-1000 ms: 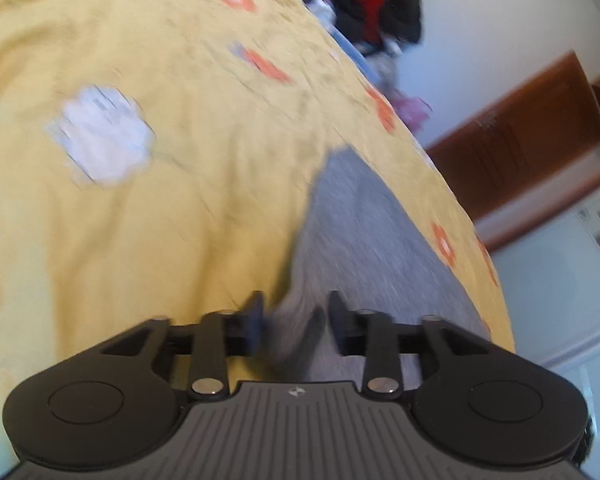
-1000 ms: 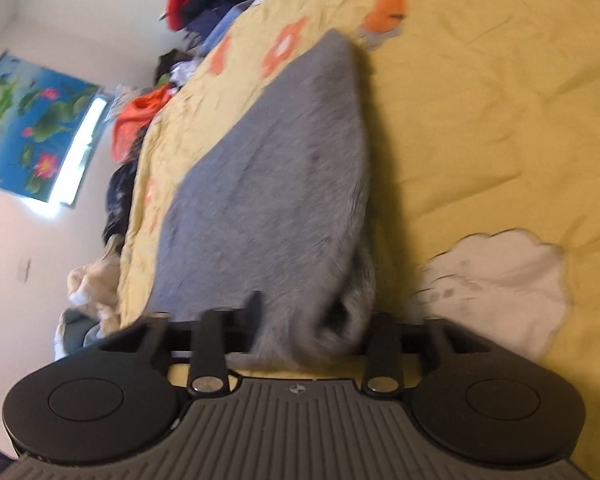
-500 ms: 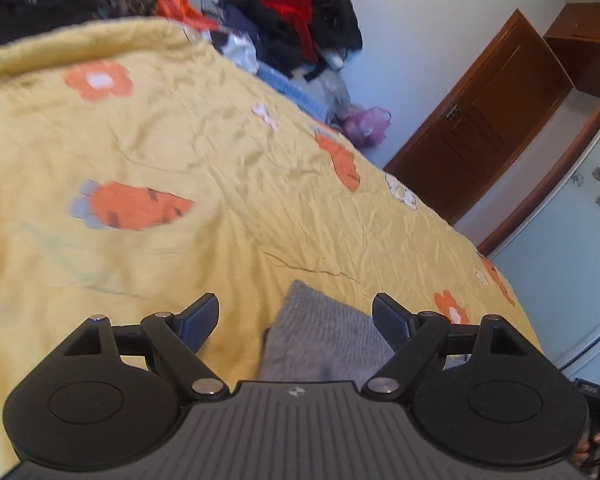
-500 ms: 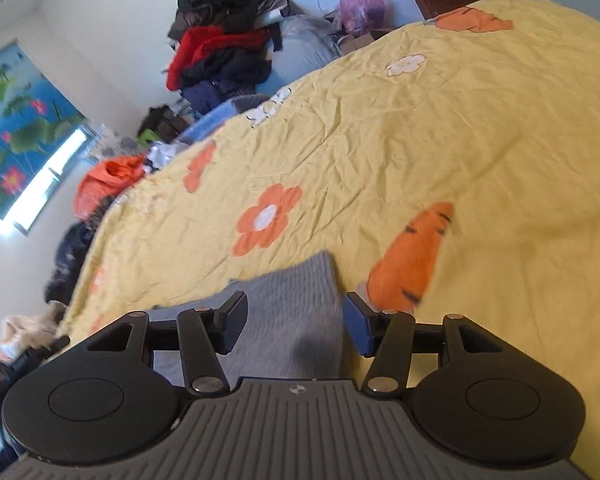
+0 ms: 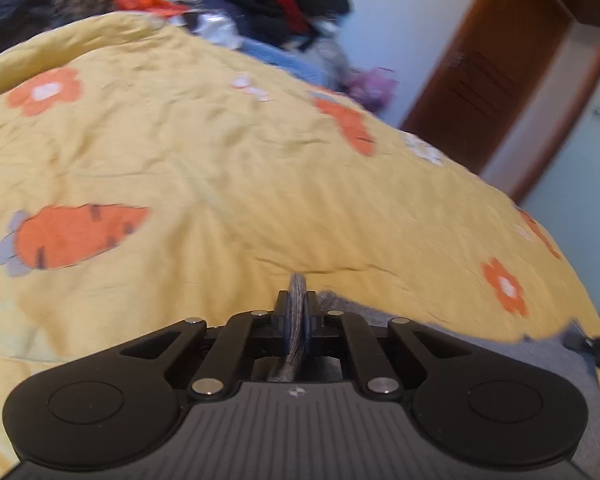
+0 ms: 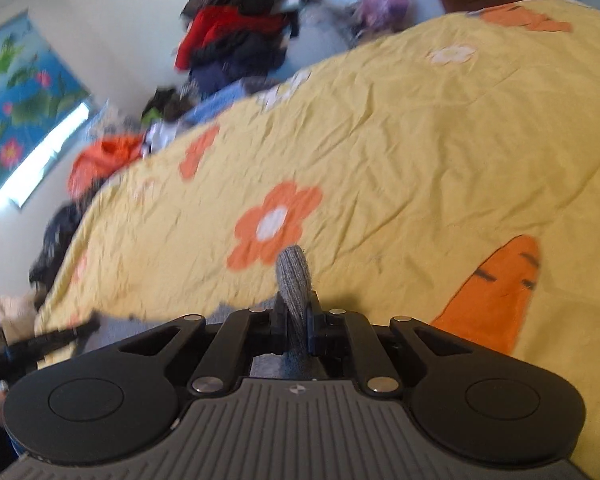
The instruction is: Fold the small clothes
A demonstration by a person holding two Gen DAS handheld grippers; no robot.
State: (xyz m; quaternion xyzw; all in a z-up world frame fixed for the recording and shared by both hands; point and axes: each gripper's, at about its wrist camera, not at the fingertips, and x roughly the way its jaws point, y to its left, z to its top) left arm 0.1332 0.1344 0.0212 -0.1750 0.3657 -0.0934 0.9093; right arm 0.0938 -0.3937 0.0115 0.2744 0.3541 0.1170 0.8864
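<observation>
Both grippers have just closed on the grey knit garment (image 5: 452,320) — left gripper (image 5: 296,312) pinches a bunched fold of its edge, right gripper (image 6: 296,312) likewise, a nub of knit (image 6: 294,276) poking up past the pads. The rest of the cloth lies flat on the yellow bedspread (image 5: 204,152), low in both views, running between the two tools. Judging by the look: light, soft, floppy, knit with some stretch — it will sag between the grips and drag on the cover. Little slip risk, since the fabric is bunched thick between the pads. Best hold is the corners or hem, as now; keep mild tension so the fold line stays straight.
</observation>
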